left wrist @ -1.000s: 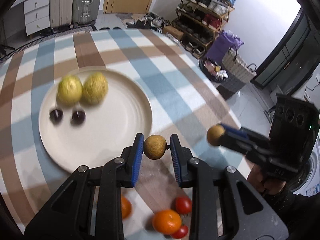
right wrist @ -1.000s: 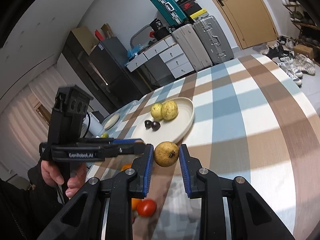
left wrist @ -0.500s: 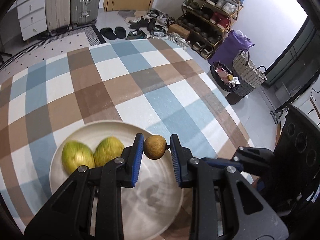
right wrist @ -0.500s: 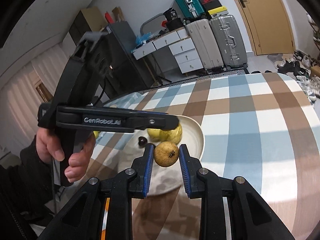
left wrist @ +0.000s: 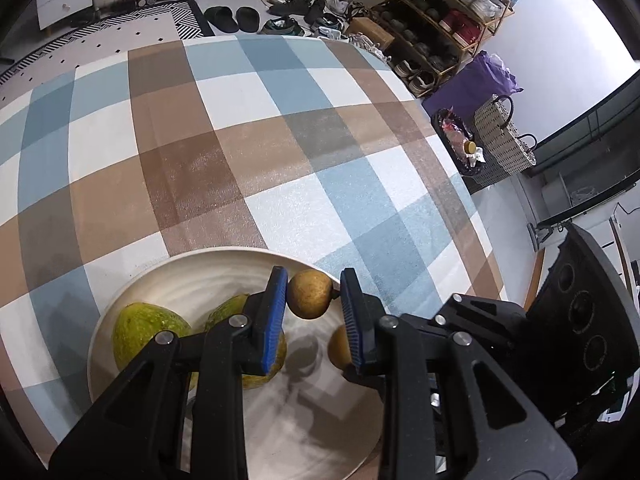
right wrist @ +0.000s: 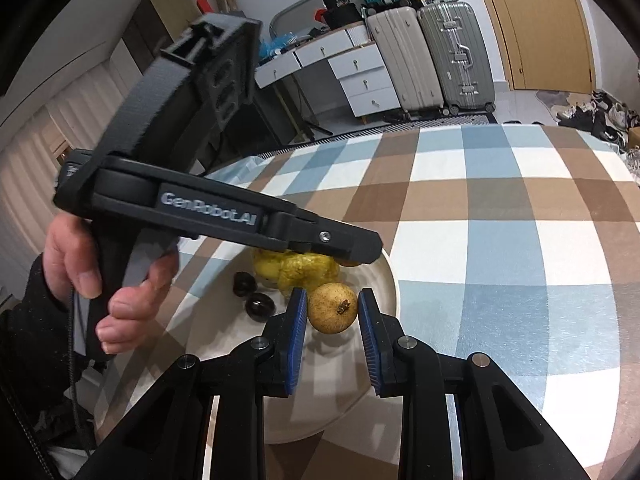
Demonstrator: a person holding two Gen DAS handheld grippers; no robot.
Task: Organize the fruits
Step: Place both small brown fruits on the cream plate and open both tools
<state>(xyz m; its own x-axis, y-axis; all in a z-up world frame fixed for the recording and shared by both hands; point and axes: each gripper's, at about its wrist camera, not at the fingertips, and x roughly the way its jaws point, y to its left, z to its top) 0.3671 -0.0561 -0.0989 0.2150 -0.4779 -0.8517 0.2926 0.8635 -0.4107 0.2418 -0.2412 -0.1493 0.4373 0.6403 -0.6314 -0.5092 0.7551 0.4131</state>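
My left gripper (left wrist: 314, 296) is shut on a small round brown fruit (left wrist: 310, 294) and holds it over the far rim of the cream plate (left wrist: 180, 272). Two yellow-green fruits (left wrist: 144, 332) lie on the plate to its left. My right gripper (right wrist: 333, 309) is shut on a second brown fruit (right wrist: 333, 308) above the plate (right wrist: 390, 276). The left gripper's body (right wrist: 224, 216) crosses the right wrist view over the yellow-green fruits (right wrist: 300, 270). Two small dark fruits (right wrist: 252, 296) lie on the plate's left part.
The plate sits on a round table with a blue, brown and white checked cloth (left wrist: 240, 140). The right gripper's body (left wrist: 580, 320) is close on the right. A shoe rack (left wrist: 440, 12), a basket (left wrist: 504, 136) and suitcases (right wrist: 432, 56) stand on the floor beyond.
Both grippers have moved forward and down over the plate with their brown fruits still held. The tomatoes and orange near the table's front have dropped out of view.
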